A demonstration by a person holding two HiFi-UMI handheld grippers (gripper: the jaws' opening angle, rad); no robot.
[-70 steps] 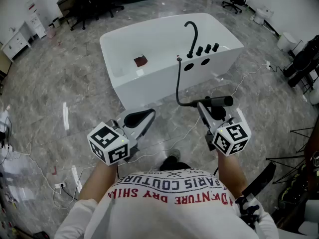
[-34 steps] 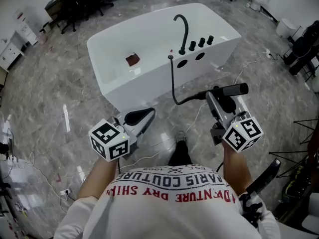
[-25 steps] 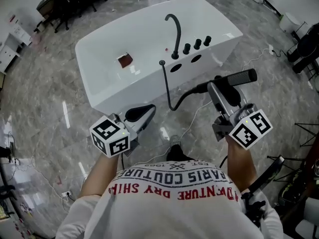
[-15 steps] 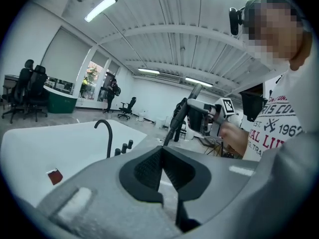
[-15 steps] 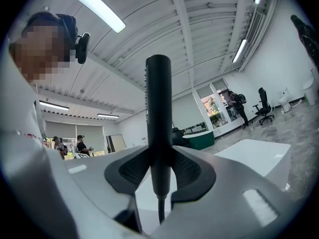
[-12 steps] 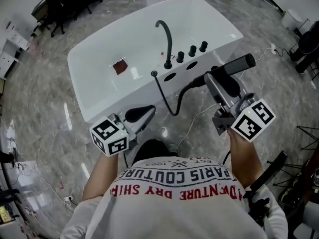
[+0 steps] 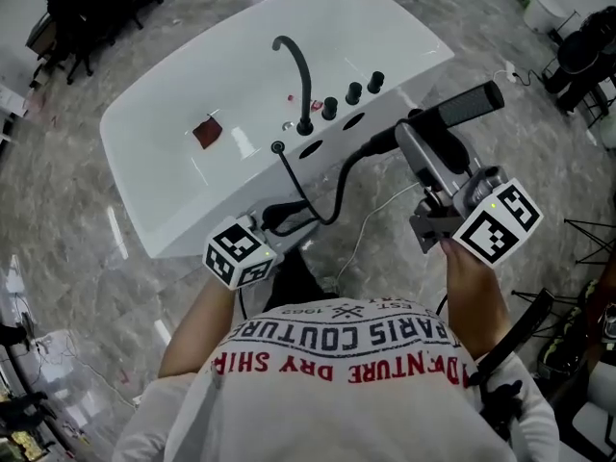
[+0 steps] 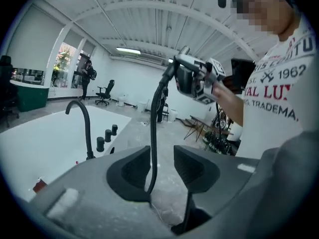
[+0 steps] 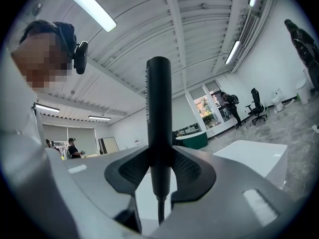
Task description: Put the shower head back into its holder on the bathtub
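jaws of the right gripper [image 9: 160, 171] are clamped on the handle of the black shower head [image 7: 467, 106], which it holds roughly level just outside the bathtub [image 7: 375, 8], near the faucet end. jaws of the left gripper [image 8: 162, 156] are opening with the black hose [image 7: 332, 200] running between them, close to one pad, just beside the bathtub's outer wall. the hose loops up to the bathtub's rim beside the curved faucet [image 7: 294, 65].

**Surroundings Beyond the Work**

A grey marbled floor [image 7: 77, 229] is seen, with a thin white cable [image 7: 358, 239] trailed across it. Black office chairs [image 7: 72, 12] are gathered at the far left. A dark green counter [image 9: 192, 139] is set near the windows, and strip lights [image 9: 87, 6] are lit overhead.
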